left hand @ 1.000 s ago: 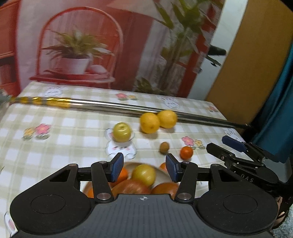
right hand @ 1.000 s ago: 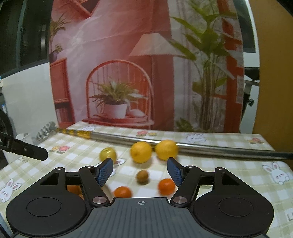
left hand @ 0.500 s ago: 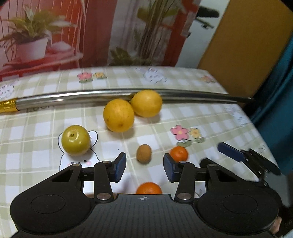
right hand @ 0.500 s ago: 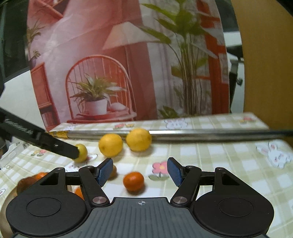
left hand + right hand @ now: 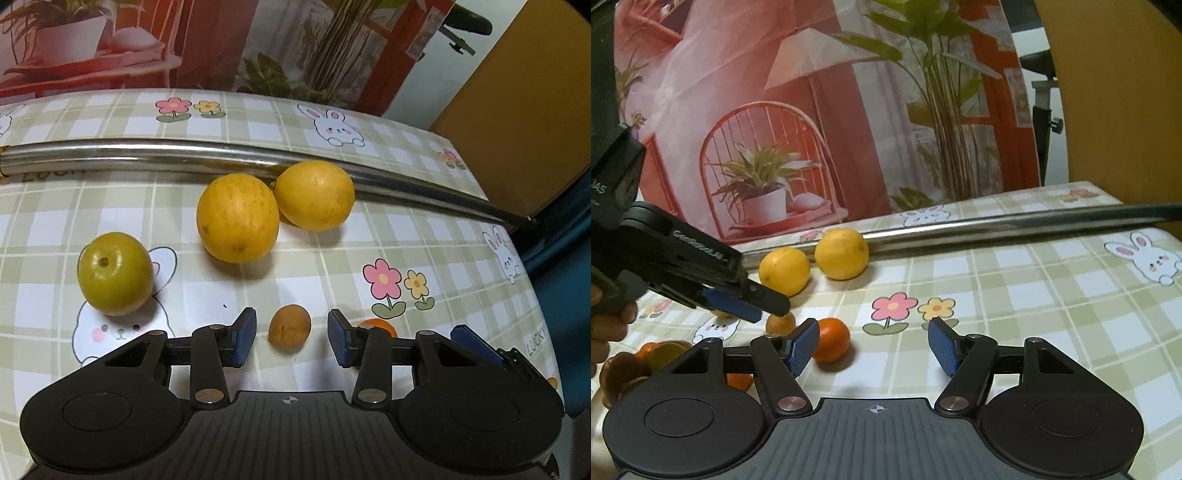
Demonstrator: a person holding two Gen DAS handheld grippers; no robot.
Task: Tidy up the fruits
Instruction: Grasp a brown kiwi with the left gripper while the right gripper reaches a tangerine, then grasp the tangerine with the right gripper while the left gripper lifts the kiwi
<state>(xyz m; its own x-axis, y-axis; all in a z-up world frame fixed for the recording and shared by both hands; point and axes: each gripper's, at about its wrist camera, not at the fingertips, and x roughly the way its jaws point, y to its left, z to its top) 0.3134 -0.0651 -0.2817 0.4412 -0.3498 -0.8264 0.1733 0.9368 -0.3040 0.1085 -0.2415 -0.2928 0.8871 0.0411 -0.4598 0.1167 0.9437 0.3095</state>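
- Two large yellow citrus fruits [image 5: 238, 218] touch each other against a long steel rod [image 5: 147, 157]; one green-yellow apple [image 5: 115, 273]; one small brown fruit [image 5: 289, 326]; one small orange [image 5: 831, 339] beside it.
- The desk [image 5: 424, 236] wears a checked cloth with rabbits and flowers; a printed backdrop [image 5: 812, 110] hangs behind.
- The brown fruit lies upright-oval between the left gripper [image 5: 288, 332] fingers, which are closing, untouched.
- The right gripper [image 5: 873, 345] fingers stand part open, empty.
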